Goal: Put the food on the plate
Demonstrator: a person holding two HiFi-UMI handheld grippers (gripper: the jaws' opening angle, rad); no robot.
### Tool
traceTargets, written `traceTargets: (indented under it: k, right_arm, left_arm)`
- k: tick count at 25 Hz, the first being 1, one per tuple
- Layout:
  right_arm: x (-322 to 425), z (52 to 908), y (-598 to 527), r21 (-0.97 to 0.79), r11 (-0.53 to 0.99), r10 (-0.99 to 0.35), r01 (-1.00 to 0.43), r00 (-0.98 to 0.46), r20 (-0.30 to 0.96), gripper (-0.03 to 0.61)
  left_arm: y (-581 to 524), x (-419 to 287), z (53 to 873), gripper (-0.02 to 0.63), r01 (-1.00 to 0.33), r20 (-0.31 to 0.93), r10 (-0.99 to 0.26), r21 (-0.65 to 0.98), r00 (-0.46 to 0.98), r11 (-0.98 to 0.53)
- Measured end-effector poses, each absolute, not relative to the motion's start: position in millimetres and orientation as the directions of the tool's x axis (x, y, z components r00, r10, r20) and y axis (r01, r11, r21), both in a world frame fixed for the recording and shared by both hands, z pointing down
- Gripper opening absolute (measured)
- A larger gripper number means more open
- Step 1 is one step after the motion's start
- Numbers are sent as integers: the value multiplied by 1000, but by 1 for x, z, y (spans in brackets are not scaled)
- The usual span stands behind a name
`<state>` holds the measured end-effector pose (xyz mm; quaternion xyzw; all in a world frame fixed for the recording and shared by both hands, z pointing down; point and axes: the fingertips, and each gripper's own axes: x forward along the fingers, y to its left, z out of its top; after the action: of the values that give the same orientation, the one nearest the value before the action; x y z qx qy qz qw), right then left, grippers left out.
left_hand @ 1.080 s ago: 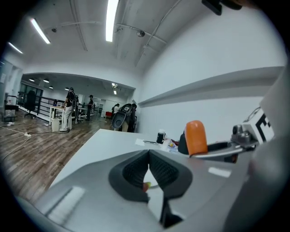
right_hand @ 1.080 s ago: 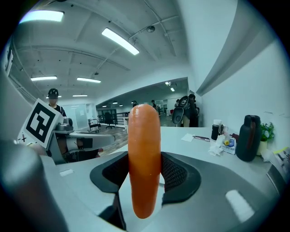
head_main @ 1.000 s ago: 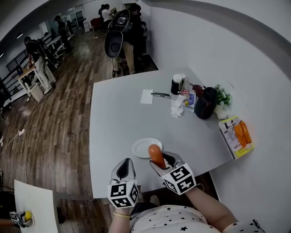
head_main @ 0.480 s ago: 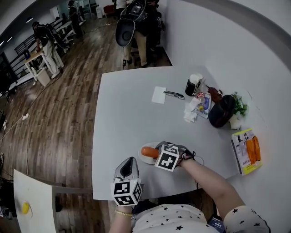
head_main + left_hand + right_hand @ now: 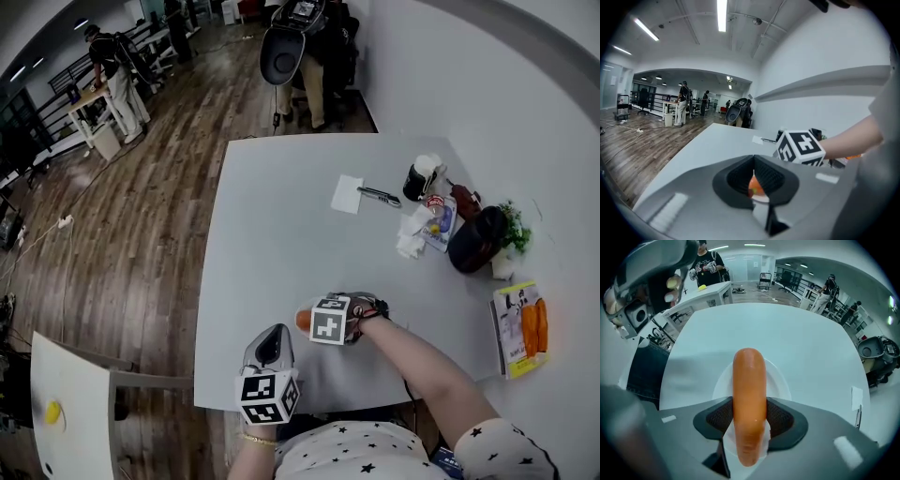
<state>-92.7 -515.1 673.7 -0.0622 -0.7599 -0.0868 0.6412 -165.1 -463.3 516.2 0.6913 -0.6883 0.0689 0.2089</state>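
Orange sausage [image 5: 749, 404] between right fingers [image 5: 783, 419]

Bright, even indoor light falls on the white table [image 5: 281, 216], where shadows are soft and faint. In the left gripper view, ceiling strip lights [image 5: 721, 14] glare above the table's far end. All three views bow strongly, with dark vignetted corners. Nearer the lens than the table, both gripper views go soft. The sausage [image 5: 749, 394] carries a small highlight.
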Motion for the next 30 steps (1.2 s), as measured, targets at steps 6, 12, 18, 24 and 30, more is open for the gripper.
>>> traceTargets:
  k: [6,12,18,24,30]
  right_arm:
    - [-95,673,-514,69,977,-25,200,-213,977,219]
    - [-96,643,-510,152,986,-105,76,-427,898,285]
    - [-93,558,-490,2,934,-291,-356,-760,581,225]
    - [-65,510,-469,-154,763,-536,-628,-747,392,78]
    - [-47,508,-450,-268,649,-626,-712,-700,344,0]
  left_arm:
    - [-464,-165,514,8,-982,383,-923,188,49,26]
    - [-461,-158,512,8,-981,380,-922,192,73,1]
    - [-457,-145,504,8,-980,360,-927,195,109,-40]
    - [-446,-133,496,8,-979,348,-929,195,127,-61]
    - [-434,-120,496,8,-978,351,-924,186,154,-92]
